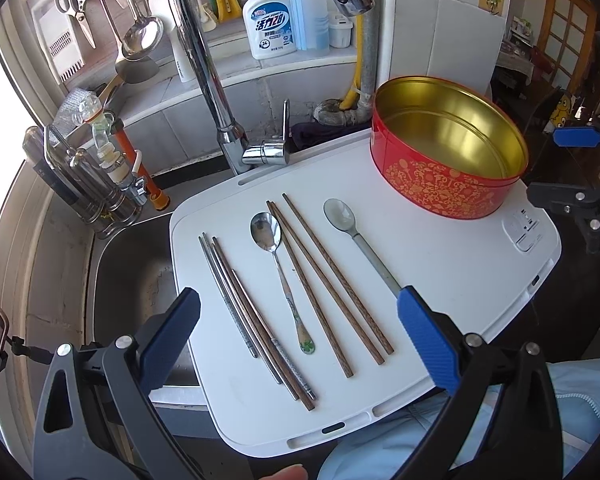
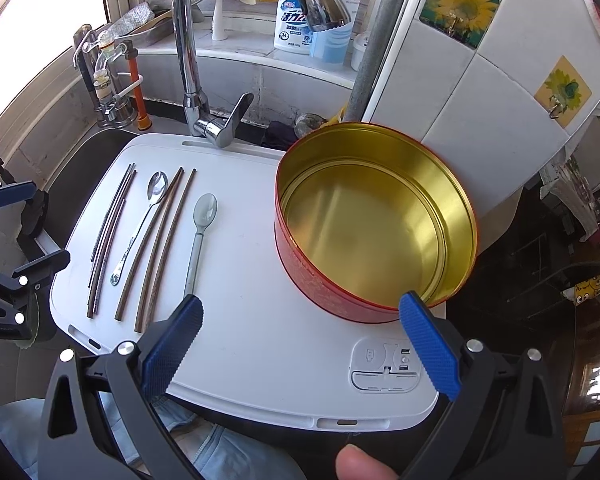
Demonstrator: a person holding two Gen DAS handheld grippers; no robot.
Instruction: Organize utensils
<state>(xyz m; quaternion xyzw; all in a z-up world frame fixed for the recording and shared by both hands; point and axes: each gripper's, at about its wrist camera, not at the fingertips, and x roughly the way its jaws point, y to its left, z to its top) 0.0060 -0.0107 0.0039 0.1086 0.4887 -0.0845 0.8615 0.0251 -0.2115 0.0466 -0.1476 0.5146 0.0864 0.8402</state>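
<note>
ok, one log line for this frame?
left gripper: open | right gripper: open | round red tin: empty | spoons, chopsticks: on white board

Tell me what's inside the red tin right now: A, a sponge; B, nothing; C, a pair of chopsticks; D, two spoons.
B: the tin shows only its bare gold bottom, while the spoons and chopsticks all lie on the white board.
</note>
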